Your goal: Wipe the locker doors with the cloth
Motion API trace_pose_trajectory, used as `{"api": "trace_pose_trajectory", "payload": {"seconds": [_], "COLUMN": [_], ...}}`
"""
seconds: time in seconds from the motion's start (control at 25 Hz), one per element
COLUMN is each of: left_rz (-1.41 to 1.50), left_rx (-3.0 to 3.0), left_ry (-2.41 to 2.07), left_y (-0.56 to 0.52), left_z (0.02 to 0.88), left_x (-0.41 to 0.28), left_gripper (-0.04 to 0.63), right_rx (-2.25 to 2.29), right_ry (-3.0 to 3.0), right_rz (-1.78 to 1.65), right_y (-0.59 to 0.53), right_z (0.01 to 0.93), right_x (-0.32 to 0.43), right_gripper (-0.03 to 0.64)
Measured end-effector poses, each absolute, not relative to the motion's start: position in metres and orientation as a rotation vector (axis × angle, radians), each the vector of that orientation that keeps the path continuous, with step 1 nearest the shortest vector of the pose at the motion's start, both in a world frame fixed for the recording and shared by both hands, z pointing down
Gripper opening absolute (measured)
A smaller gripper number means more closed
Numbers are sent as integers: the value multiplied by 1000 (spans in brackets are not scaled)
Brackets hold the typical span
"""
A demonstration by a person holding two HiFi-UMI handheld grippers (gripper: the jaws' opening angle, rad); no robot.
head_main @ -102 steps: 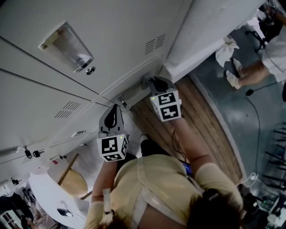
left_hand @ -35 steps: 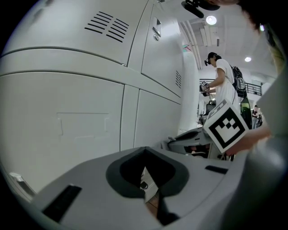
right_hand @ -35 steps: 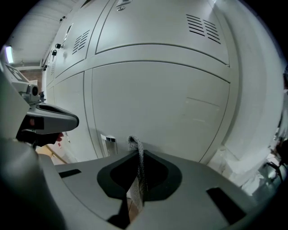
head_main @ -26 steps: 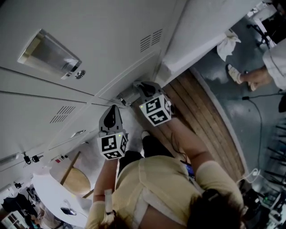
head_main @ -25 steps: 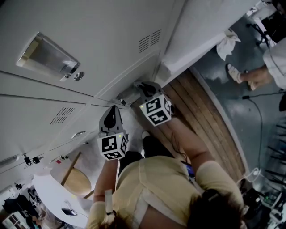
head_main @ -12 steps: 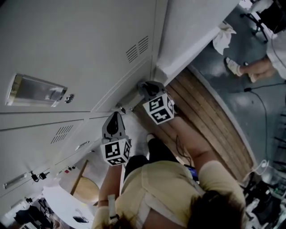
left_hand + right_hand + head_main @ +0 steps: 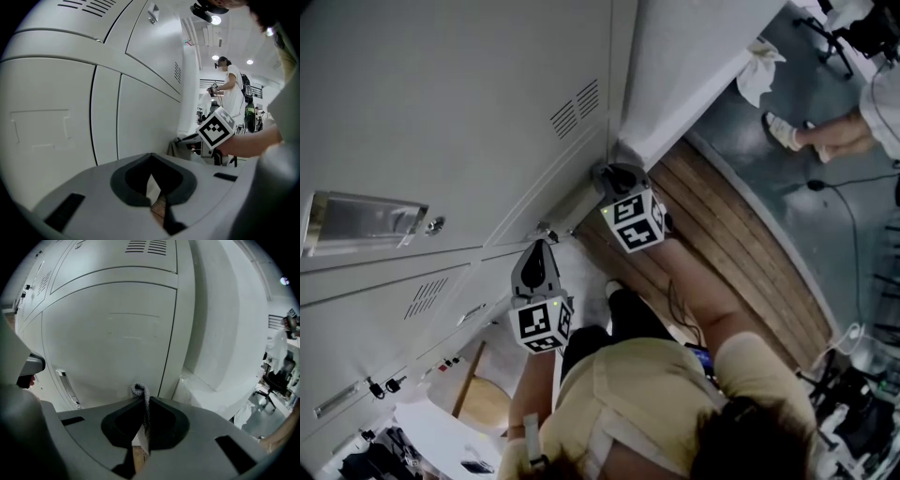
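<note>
the right gripper (image 7: 143, 401) is clenched on a thin fold of grey cloth (image 7: 140, 391). the cloth's bunched end pokes out past the jaw tips, close to the lower locker door (image 7: 112, 338) near its right edge; whether it touches cannot be told. the left gripper (image 7: 150, 158) is pressed closed with nothing in it, pointing at the neighbouring doors.

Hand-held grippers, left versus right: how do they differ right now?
The right hand-held gripper is shut on the grey cloth; the left hand-held gripper is shut with nothing in it. In the head view the right one sits close to the foot of the locker doors, while the left one sits nearer the person. Both face the locker doors.
</note>
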State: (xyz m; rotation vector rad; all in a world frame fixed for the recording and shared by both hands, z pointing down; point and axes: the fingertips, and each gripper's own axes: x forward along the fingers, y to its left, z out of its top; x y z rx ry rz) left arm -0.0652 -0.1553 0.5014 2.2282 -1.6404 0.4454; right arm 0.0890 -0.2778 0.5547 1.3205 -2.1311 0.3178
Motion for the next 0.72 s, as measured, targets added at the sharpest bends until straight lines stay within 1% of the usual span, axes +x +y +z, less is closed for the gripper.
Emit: {"api": "trace_pose_trajectory", "payload": {"seconds": [0.36, 0.72], "left_rz": [432, 427], "left_rx": [2226, 2193], "left_ry": [-1644, -1670], "left_y": [-154, -143], "left_z": [503, 508], "left_x": [-65, -74], "left_gripper": [-8, -8], "right_rx": [1305, 1202], "right_ry": [-2139, -2205], "right_rz": [330, 371], "right_y": [-261, -216], "right_z": [546, 543], "right_x": [89, 65], "right_gripper": [15, 15]}}
